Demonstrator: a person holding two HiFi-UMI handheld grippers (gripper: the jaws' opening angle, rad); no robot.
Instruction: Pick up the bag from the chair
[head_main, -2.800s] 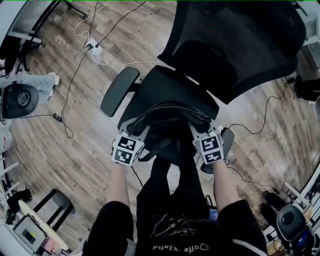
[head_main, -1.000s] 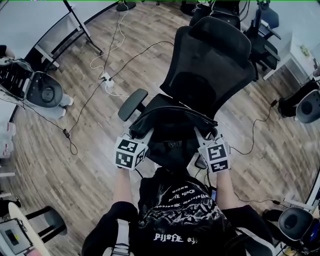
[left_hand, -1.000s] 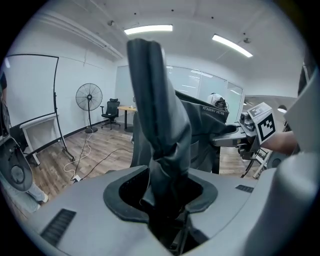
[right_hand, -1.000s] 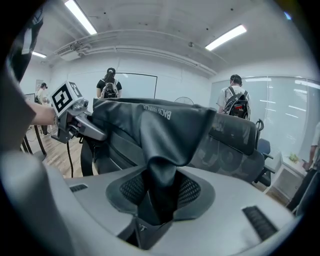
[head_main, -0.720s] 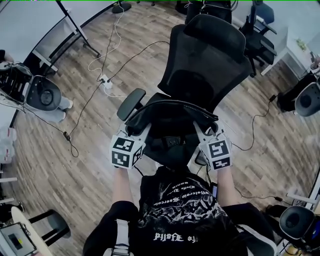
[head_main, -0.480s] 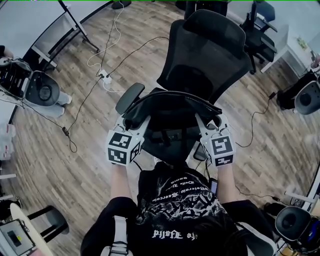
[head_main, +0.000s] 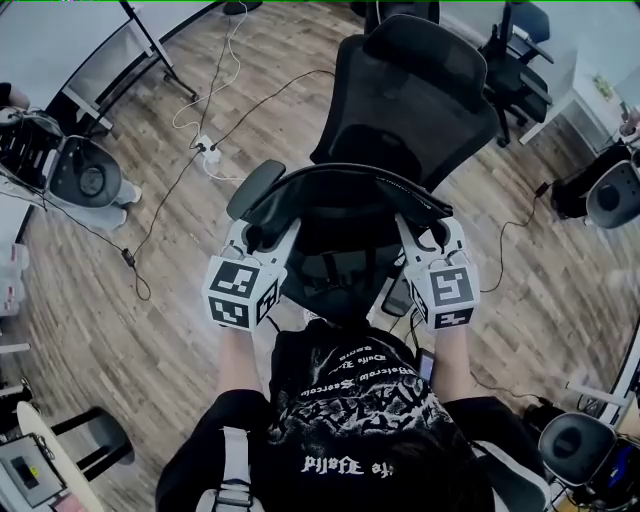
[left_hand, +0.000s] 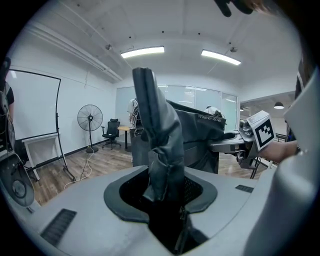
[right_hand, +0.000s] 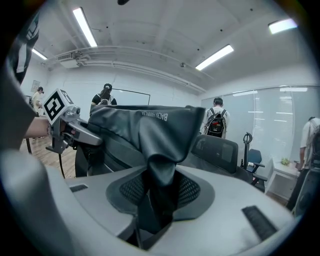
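Note:
The black bag (head_main: 340, 235) hangs stretched between my two grippers, above the seat of the black mesh office chair (head_main: 425, 85). My left gripper (head_main: 262, 234) is shut on the bag's left top edge, and the bunched dark fabric (left_hand: 157, 140) rises out of its jaws in the left gripper view. My right gripper (head_main: 428, 232) is shut on the bag's right top edge, where folded fabric (right_hand: 155, 140) fills its jaws in the right gripper view. The bag's lower part is hidden behind the person's body.
Cables and a white power strip (head_main: 208, 150) lie on the wooden floor at the left. A round fan base (head_main: 88, 178) stands at far left, more chairs (head_main: 520, 60) at the back right. People (right_hand: 216, 122) stand in the background.
Both grippers have risen and spread slightly with the bag, lifting it off the chair seat toward the person. The chair now shows farther away behind the bag.

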